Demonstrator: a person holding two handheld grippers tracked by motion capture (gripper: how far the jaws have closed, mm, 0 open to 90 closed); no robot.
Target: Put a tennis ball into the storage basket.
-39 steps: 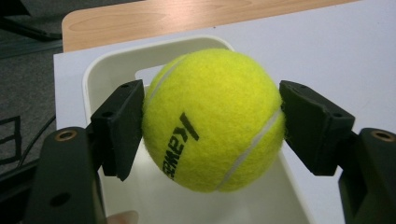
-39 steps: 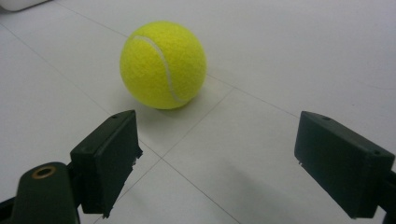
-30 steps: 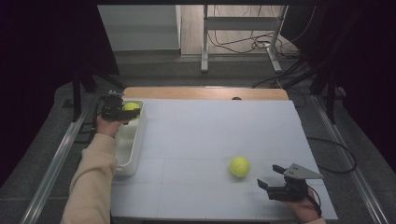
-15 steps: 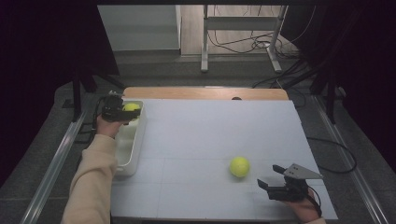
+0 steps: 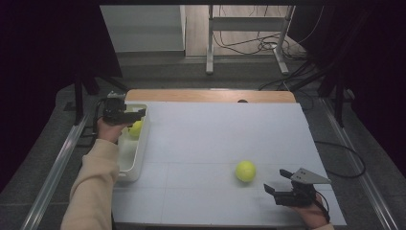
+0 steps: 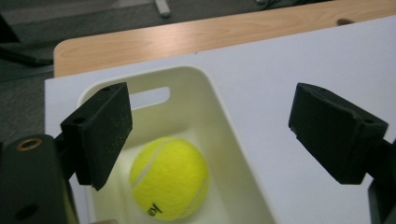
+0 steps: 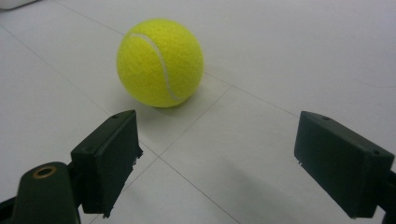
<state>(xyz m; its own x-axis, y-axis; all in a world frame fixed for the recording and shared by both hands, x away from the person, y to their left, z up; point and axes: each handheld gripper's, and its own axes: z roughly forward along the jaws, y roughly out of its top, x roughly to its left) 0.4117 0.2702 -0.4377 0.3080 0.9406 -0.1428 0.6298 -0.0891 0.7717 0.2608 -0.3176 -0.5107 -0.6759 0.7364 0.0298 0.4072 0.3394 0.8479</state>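
White table (image 5: 201,143): 1 ball (image 5: 245,171) nr right tongs (image 5: 276,183), spread wide.

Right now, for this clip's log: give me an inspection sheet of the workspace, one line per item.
Surface: white tabletop over a wooden table edge.
Job's things: one tennis ball loose on the tabletop; another tennis ball inside the white bin at the left edge.
Clutter: nothing seen.
Grippers: left tongs open above the bin; right tongs open, short of the loose ball.
Cables: floor cables beyond the table.
Surroundings: metal stand legs, dark room.
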